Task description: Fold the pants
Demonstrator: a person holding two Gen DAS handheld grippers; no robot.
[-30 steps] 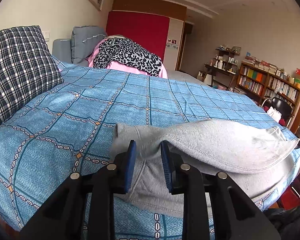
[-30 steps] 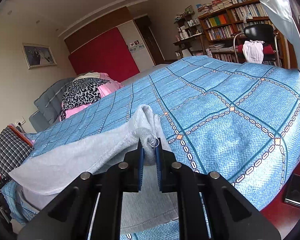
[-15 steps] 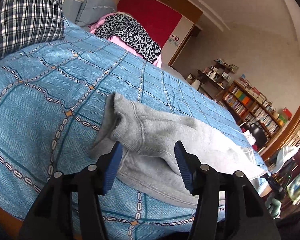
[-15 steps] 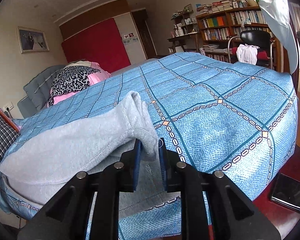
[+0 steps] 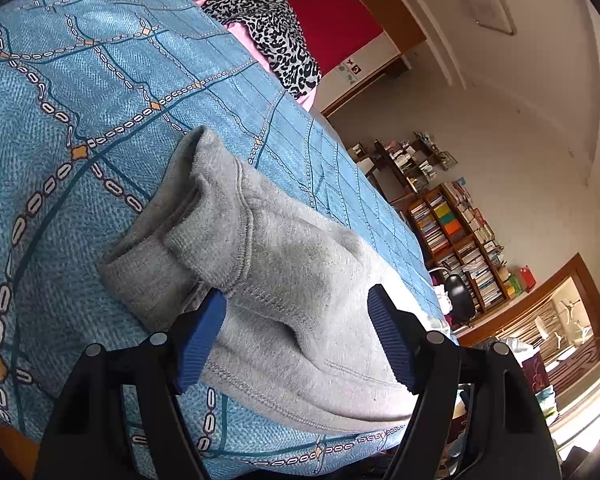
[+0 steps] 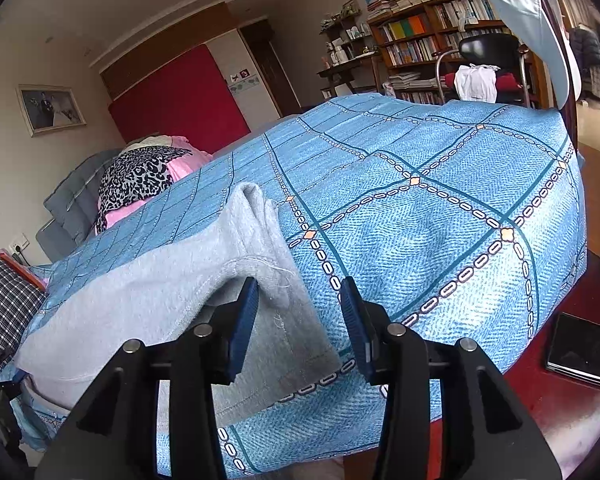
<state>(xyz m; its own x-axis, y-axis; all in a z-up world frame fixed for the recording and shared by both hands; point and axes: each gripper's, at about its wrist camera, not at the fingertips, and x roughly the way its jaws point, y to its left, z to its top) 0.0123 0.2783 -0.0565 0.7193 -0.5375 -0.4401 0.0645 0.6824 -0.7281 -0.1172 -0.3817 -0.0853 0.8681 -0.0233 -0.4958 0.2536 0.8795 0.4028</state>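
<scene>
- Now both my claws have just been opening: left claw (image 5: pixel 296 340) stands wide, right claw (image 6: pixel 298 320) parted, pads off the cloth.
- Grey pants (image 5: pixel 276 280) lie folded lengthwise near the bed (image 5: pixel 100 92) edge, fabric between both jaws.
- Step: releasing the fold. Next, I judge, regrip for a crosswise fold.

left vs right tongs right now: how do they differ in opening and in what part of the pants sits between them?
Opening: the left tongs stand wider apart than the right tongs.
Cloth: the left tongs straddle a broad bunched stretch of the grey pants by the ribbed cuffs; the right tongs frame only a narrow folded end plus blue bedspread.
Shared: both have just been opening, neither clamps the cloth, and the pants lie on the bed.
</scene>
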